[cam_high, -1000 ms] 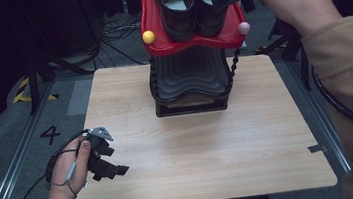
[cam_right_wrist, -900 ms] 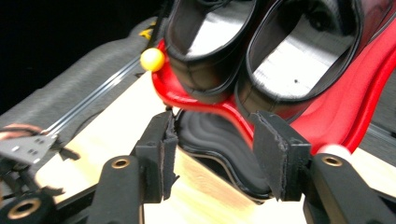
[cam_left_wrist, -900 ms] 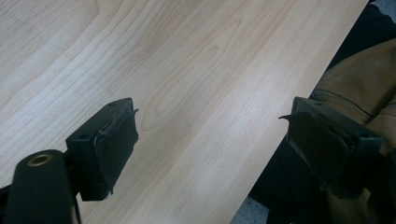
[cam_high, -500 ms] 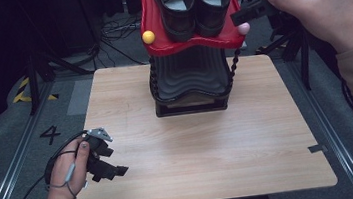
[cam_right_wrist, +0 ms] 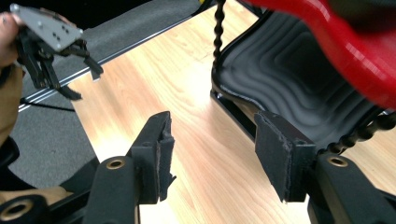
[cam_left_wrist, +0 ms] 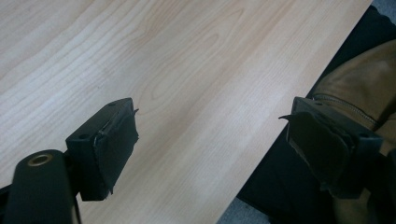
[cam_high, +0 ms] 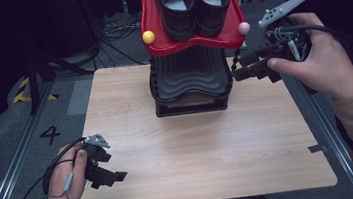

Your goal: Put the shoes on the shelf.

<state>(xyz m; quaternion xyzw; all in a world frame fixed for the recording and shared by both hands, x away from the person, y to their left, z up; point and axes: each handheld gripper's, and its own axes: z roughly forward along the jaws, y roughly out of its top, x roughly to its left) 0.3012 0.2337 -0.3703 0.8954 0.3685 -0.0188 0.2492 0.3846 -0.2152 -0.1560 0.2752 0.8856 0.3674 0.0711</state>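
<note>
Right claw wide and empty beside the shoe rack; left claw parked.

Right claw (cam_high: 241, 69) sits just off the rack (cam_high: 189, 75), which lies at its 9 o'clock in the high view; jaws have just been opening, nothing between them. The shoes (cam_high: 196, 1) ride on the red tray (cam_high: 193, 42) at the table's (cam_high: 194, 142) 12 o'clock, toes toward the person. Right hand is far nearer. Left claw (cam_high: 118, 176) rests at 7 o'clock, jaws wide, empty. The right gripper view shows the rack's ribbed lower shelf (cam_right_wrist: 299, 79) close up (shoes cropped out).
</note>
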